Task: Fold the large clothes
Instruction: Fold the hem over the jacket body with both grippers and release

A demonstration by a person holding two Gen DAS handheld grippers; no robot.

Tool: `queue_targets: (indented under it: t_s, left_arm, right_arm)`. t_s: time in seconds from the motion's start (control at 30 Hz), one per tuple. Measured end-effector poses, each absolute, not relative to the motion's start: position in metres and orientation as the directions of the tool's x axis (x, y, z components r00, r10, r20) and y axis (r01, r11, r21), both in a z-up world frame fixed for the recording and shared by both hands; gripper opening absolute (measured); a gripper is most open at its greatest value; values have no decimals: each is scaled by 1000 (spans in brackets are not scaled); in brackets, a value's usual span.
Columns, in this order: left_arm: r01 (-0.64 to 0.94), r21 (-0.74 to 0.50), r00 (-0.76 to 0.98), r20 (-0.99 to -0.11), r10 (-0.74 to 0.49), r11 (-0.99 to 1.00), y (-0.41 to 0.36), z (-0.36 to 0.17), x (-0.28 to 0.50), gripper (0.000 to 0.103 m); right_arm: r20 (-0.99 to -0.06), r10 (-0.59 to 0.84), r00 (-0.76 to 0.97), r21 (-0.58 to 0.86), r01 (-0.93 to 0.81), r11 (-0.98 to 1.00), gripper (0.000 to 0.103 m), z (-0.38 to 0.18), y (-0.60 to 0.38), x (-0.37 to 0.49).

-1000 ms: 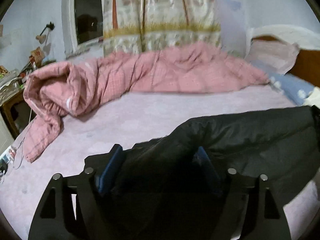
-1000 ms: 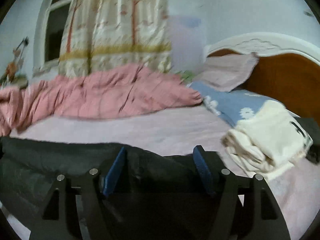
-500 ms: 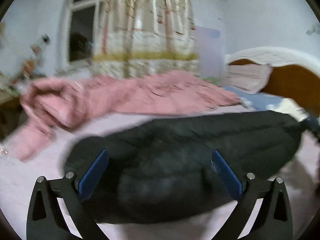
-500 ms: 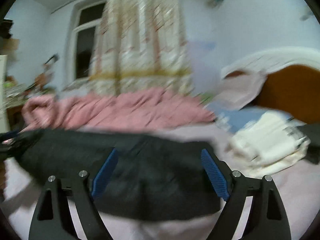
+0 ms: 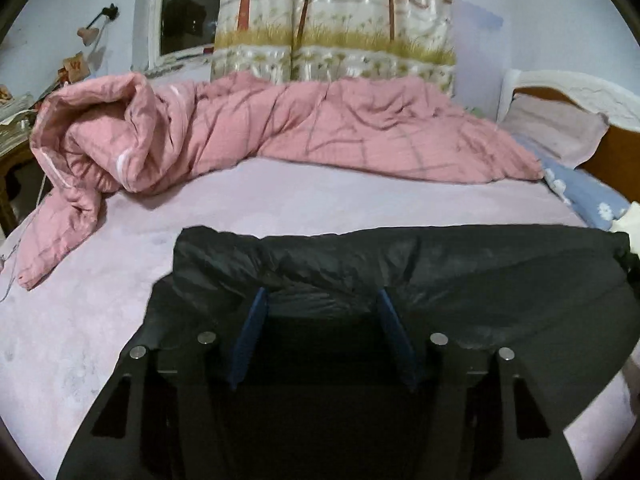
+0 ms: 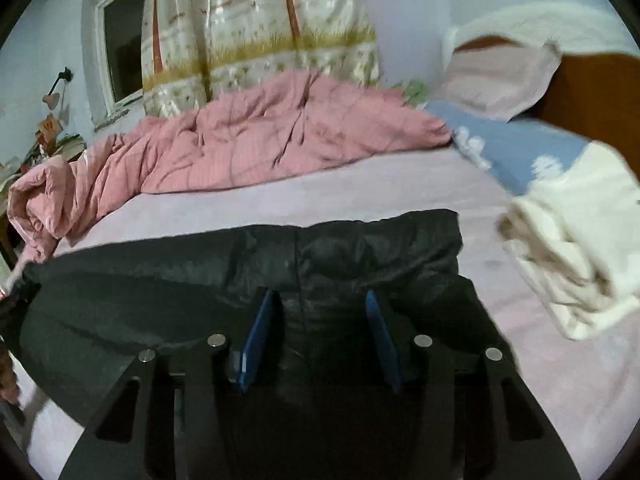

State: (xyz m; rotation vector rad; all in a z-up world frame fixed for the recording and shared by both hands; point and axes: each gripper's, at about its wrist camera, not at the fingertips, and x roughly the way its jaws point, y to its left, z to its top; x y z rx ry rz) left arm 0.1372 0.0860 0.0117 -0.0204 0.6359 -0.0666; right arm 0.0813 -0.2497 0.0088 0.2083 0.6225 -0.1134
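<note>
A large black padded jacket (image 5: 440,276) lies spread across the near part of the pink bed sheet (image 5: 304,200); it also shows in the right wrist view (image 6: 240,272). My left gripper (image 5: 322,300) is shut on thick jacket fabric near its left end, the blue pads pressing a bunched fold. My right gripper (image 6: 320,302) is shut on jacket fabric near its right end. The jacket hides the lower parts of both pairs of fingers.
A rumpled pink quilt (image 5: 248,136) lies along the far side of the bed. A blue pillow (image 6: 516,152) and a pink pillow (image 6: 496,76) sit by the wooden headboard (image 6: 596,92). A folded cream garment (image 6: 576,240) lies at the right. Curtain (image 5: 332,20) and window behind.
Half a second ago both grippers were open above the jacket. Both have come down and closed on the jacket fabric.
</note>
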Motion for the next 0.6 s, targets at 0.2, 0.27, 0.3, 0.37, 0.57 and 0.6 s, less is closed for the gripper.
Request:
queue_targets:
  t_s: [0.2,0.27,0.3,0.37,0.57,0.6]
  left_arm:
    - [59,-30,778,-625,-65,998,85,-6,159,71]
    - [27,-18,777,-629,-32,999,87,-10,165,88]
    - [15,-27,772,-635,-29,1000,90,-14,168,95]
    - [8,-69,754,-654,-52,998,98,-21,173,100]
    - [6,-57,733,-678,-43,998,95,-28,177,103]
    - [4,-45,731,-682,-33,999,93,-29,178,103]
  right_arm:
    - [-630,-53,775,154,192,969,52,-13,-249,103]
    - [-633,-75,771,113,189,976,58,-17,-243,109]
    - [-632,-80,771,107,189,976,63,-19,-243,110]
    - [-631,-78,772,102,183,978,68,-22,-241,112]
    - [-640,-76,765,86,169,982,81,-27,-237,115]
    - [-642,-77,763,85,171,982,81,-28,-237,115]
